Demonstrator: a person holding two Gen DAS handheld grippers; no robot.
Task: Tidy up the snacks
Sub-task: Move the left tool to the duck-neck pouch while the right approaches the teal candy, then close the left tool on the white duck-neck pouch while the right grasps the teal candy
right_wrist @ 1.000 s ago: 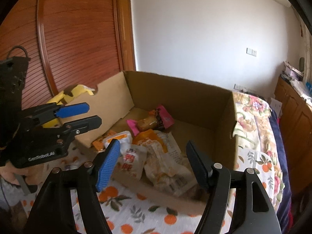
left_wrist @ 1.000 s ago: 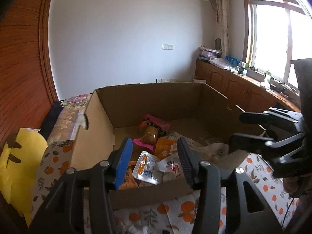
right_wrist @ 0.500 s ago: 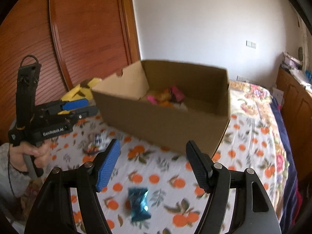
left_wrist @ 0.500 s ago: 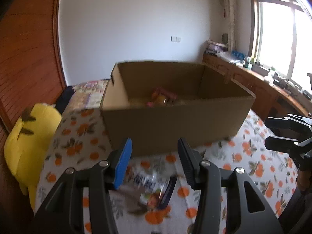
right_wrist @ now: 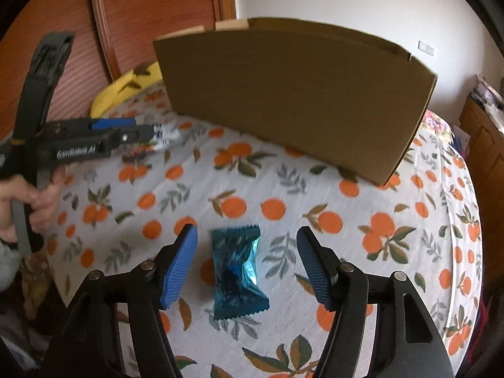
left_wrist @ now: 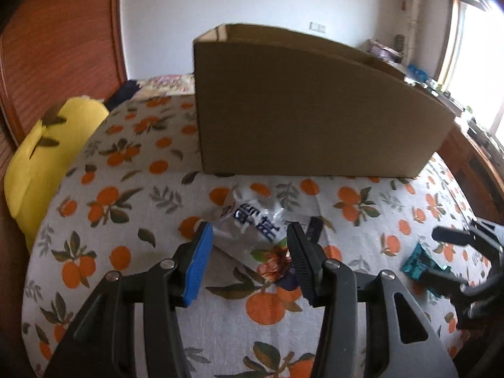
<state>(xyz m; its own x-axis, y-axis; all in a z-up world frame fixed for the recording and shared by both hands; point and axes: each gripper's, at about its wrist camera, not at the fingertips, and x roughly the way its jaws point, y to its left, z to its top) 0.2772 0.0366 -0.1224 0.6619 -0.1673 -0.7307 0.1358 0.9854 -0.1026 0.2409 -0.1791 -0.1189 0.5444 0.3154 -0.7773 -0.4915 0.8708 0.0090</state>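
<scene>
Snacks lie loose on a bedspread (right_wrist: 315, 189) printed with oranges, in front of a cardboard box (left_wrist: 308, 110) whose near wall hides its inside from both cameras. The left gripper (left_wrist: 249, 258) hangs just above a clear packet (left_wrist: 249, 223) with blue lettering, its blue pad on one side and its black pad on the other; the packet lies flat on the cloth, partly between the fingers, and the pads do not press on it, so the gripper is released and holds nothing. The right gripper (right_wrist: 247, 264) stands over a teal foil packet (right_wrist: 236, 274) that rests on the bedspread between its spread fingers, clear of both pads. Its jaws have just been closing a little, with that packet between them but not yet gripped. In the right wrist view a hand (right_wrist: 28, 201) grasps the left gripper's handle at the left edge. A yellow plush toy (left_wrist: 47, 151) sits at the bed's left side, beside the wooden wardrobe (right_wrist: 141, 9).
</scene>
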